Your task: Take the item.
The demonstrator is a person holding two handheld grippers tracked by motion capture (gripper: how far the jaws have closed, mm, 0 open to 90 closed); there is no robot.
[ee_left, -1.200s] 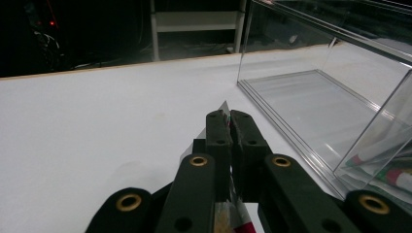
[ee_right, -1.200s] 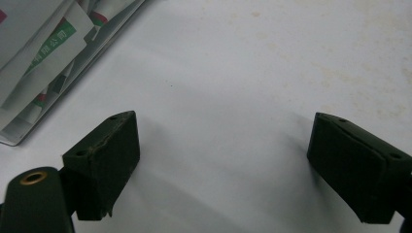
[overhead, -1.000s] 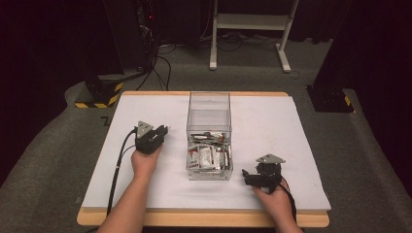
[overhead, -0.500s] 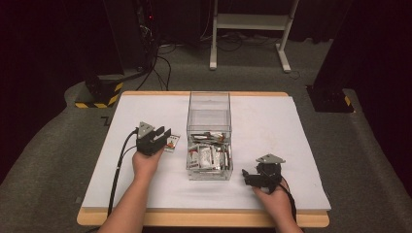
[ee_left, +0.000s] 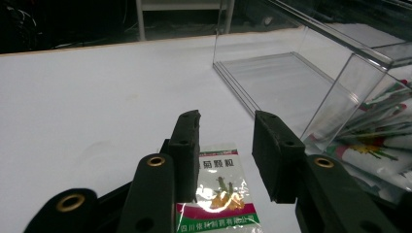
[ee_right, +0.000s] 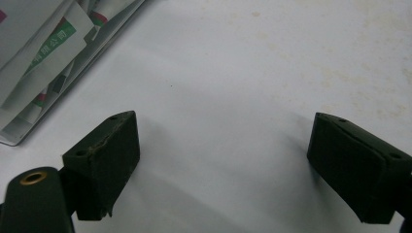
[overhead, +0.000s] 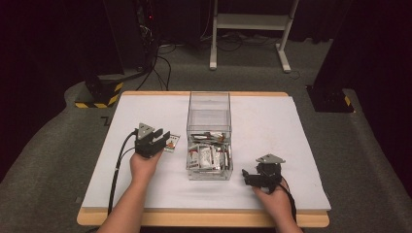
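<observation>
1. Your left gripper view shows the print on the packet point(ee_left: 221, 194): a white sachet with a green band, a red stripe and a plant picture. The high view shows it as a small card point(overhead: 171, 142) lying flat on the white table point(overhead: 291, 126), just left of the clear box point(overhead: 209, 116).
2. Your left gripper point(overhead: 158, 139) hovers over the packet with its jaws partly apart and nothing between them.
3. Your right gripper point(overhead: 247, 175) sits right of the box, pointing left, spread wide and empty.
4. More packets point(overhead: 210, 155) fill the near end of the box.
</observation>
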